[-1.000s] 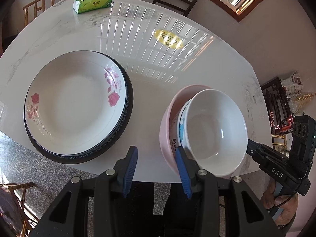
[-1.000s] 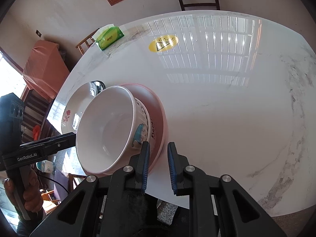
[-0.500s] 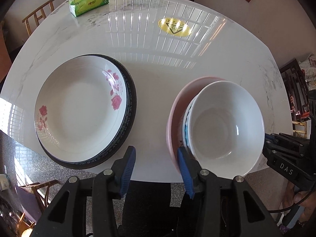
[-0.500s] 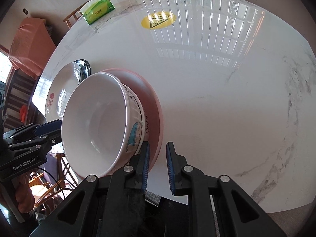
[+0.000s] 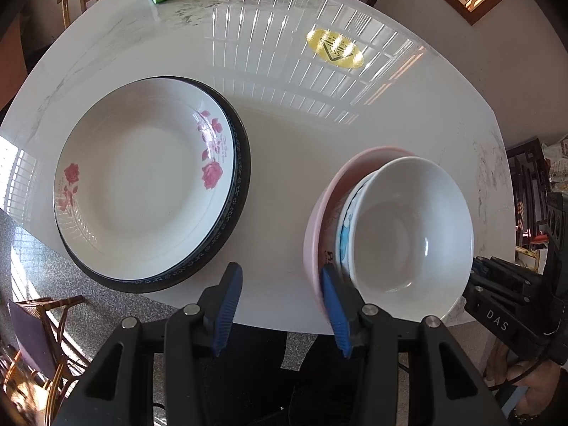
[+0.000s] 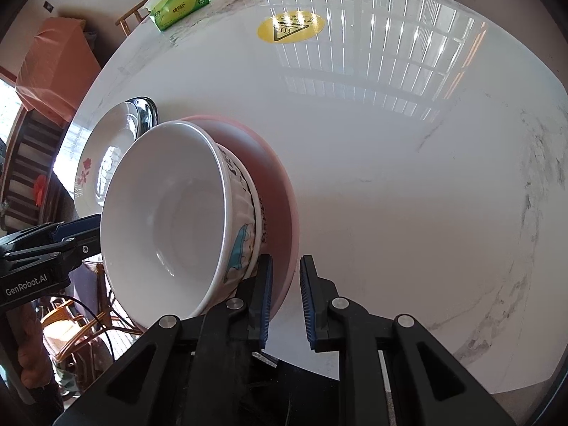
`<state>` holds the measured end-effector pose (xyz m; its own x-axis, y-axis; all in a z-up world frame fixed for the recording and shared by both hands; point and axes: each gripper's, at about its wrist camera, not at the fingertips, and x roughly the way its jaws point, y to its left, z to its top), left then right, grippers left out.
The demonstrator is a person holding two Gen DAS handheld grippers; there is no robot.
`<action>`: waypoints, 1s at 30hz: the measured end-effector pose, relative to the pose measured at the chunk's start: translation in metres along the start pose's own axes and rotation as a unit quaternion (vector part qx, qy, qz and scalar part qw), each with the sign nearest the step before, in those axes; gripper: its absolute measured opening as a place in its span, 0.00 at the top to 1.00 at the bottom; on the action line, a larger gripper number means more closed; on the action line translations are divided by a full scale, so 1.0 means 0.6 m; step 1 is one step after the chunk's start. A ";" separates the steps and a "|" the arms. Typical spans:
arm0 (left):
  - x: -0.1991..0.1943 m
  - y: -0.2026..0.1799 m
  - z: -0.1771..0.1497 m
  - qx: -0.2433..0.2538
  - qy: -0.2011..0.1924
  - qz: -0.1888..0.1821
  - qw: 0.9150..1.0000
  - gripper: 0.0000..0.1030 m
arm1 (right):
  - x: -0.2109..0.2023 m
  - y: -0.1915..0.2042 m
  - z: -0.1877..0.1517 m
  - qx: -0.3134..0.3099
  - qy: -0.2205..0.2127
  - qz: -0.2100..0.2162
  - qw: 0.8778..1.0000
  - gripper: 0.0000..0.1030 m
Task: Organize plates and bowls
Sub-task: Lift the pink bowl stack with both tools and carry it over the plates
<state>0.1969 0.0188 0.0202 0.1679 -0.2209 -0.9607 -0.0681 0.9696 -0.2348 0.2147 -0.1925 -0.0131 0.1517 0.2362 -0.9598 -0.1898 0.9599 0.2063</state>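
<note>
Left wrist view: the white bowl (image 5: 408, 234) nests in the pink bowl (image 5: 319, 213) at lower right; the rose-patterned plate (image 5: 142, 181) lies on the black-rimmed plate (image 5: 241, 177) at centre left, on the marble table (image 5: 284, 113). The left gripper (image 5: 280, 298) is spread wide, grasping nothing. Right wrist view: the right gripper (image 6: 285, 284), slightly parted, straddles the pink bowl's rim; whether it clamps cannot be told. A green tissue pack (image 6: 179, 7) sits at upper left.

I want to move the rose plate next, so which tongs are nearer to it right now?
Left. The left tongs sit open just off the near rim of the rose plate. The right tongs are beyond the stacked bowls, farther from it.
</note>
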 end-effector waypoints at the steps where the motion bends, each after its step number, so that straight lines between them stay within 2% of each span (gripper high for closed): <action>1: 0.002 0.005 -0.004 -0.009 0.005 -0.006 1.000 0.55 | 0.001 0.003 0.000 -0.007 -0.001 -0.005 1.000 0.80; 5: 0.005 0.013 -0.002 -0.025 0.012 -0.026 0.999 0.60 | 0.002 0.003 0.002 -0.011 0.001 -0.002 1.000 0.80; 6: 0.008 0.015 -0.001 -0.030 0.015 -0.041 0.999 0.66 | 0.002 0.000 0.003 -0.007 0.004 0.004 1.000 0.81; 7: 0.017 0.016 -0.001 -0.035 0.032 -0.066 0.997 0.79 | 0.004 0.000 0.004 -0.009 0.006 0.014 1.000 0.81; 8: 0.017 0.017 -0.004 -0.044 0.032 -0.077 0.996 0.84 | 0.005 0.000 0.002 -0.009 0.006 0.023 1.000 0.84; 10: 0.014 0.006 -0.004 -0.038 0.023 -0.070 0.997 0.90 | 0.005 0.004 0.001 -0.019 0.005 0.021 1.000 0.84; 15: 0.010 -0.015 -0.011 -0.025 0.003 -0.045 0.999 0.92 | 0.004 -0.001 -0.002 -0.027 -0.003 0.034 0.999 0.84; 21: 0.008 -0.026 -0.014 -0.018 0.001 -0.023 1.000 0.92 | 0.003 0.002 0.000 -0.033 -0.008 0.037 0.999 0.84; 25: 0.000 -0.022 -0.015 -0.014 0.006 -0.020 1.000 0.92 | -0.002 -0.007 -0.003 -0.025 -0.014 0.047 0.998 0.84; 30: -0.021 -0.023 -0.013 -0.011 -0.008 -0.017 1.000 0.92 | -0.021 0.000 0.003 -0.027 -0.027 0.052 0.998 0.84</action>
<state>0.1884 0.0071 0.0343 0.1858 -0.2523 -0.9496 -0.0831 0.9590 -0.2710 0.2144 -0.1950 -0.0008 0.1809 0.3436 -0.9215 -0.2594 0.9205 0.2923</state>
